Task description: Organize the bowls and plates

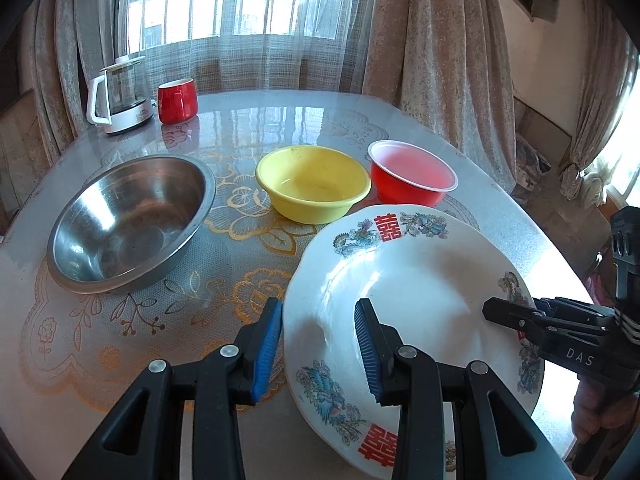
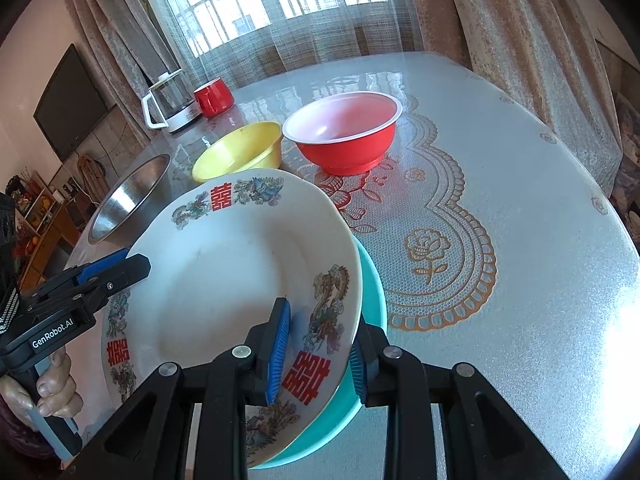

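Gripping opposite rims, left gripper [image 1: 320, 350] and right gripper [image 2: 320, 354] hold the white plate [image 1: 412, 300] tilted over a teal plate [image 2: 370, 292] on the table [image 2: 520, 200]; jaws part-open, pads on the rim. Steel bowl [image 1: 128, 224], yellow bowl [image 1: 312, 188] and red bowl [image 2: 344, 132] sit empty behind. Printing reads "DAS", "GenRobot.AI"; red double-happiness characters on the plate.

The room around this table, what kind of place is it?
Probably a home's living or dining room: a lace-patterned table by a curtained window, a kettle and red mug at its far edge, and a wall-mounted television.
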### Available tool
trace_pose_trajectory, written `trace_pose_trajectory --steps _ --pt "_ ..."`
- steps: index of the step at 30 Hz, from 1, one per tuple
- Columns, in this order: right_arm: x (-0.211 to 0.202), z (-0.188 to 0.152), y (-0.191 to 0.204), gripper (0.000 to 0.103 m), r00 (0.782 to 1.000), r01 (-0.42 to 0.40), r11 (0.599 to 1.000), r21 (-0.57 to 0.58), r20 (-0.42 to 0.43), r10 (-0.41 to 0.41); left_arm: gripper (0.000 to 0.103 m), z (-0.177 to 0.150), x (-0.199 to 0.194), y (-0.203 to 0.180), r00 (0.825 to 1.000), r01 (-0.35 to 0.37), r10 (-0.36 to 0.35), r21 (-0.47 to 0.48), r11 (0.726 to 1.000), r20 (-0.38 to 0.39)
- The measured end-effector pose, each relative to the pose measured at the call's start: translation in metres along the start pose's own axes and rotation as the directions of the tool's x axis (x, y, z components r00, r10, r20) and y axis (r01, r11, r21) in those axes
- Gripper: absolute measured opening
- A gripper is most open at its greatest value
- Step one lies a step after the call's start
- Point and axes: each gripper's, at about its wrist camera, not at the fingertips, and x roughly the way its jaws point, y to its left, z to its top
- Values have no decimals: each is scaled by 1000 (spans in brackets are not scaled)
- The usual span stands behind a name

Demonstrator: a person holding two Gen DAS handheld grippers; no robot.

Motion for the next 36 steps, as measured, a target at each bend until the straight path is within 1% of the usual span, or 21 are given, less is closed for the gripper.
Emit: trace_pose_trajectory --steps 7,21,27,31,36 --pt "-1 0 1 33 1000 3 1000 10 5 -3 39 1 -8 2 1000 -11 11 -8 1000 21" --pt "-8 -3 0 33 1000 12 999 45 28 -14 40 -7 -14 13 1000 -23 24 -39 999 16" --pt "-15 -3 -1 34 998 17 998 65 53 -21 41 -11 -19 17 999 -32 33 -49 998 19" --pt "-22 0 0 34 996 38 997 72 81 -44 41 -13 -24 21 999 -44 46 -64 997 21" --pt "-37 7 1 34 991 36 997 73 125 -45 41 -16 -30 24 997 -76 79 -86 993 23"
